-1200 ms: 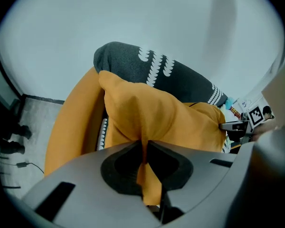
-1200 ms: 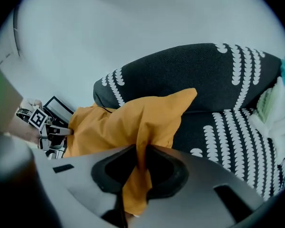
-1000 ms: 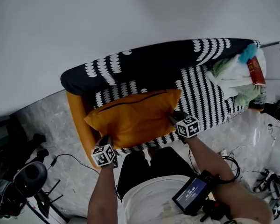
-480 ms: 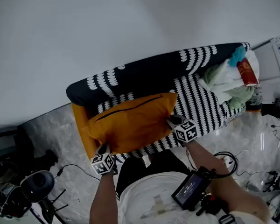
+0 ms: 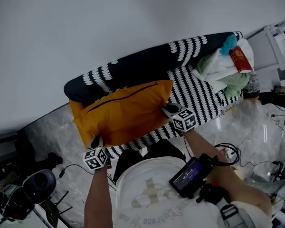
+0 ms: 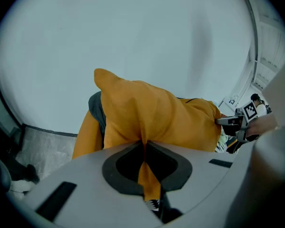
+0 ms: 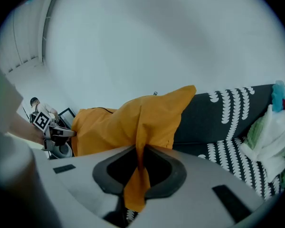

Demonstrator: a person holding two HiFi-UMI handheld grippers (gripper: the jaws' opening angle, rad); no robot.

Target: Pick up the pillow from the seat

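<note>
Head view shows the pillow [image 5: 121,113] higher off the seat [image 5: 199,96] than a second ago, seemingly clear of it. My left tongs [image 5: 94,141] are clamped on one corner, and my right tongs [image 5: 167,109] have just been closing tighter on the other, so the pickup looks nearly done

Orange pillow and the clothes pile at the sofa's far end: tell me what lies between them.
Only bare striped seat lies between pillow and clothes pile, per the head view.

Wht wall [image 5: 109,23], gry marble flr [image 5: 40,129], dim light.
</note>
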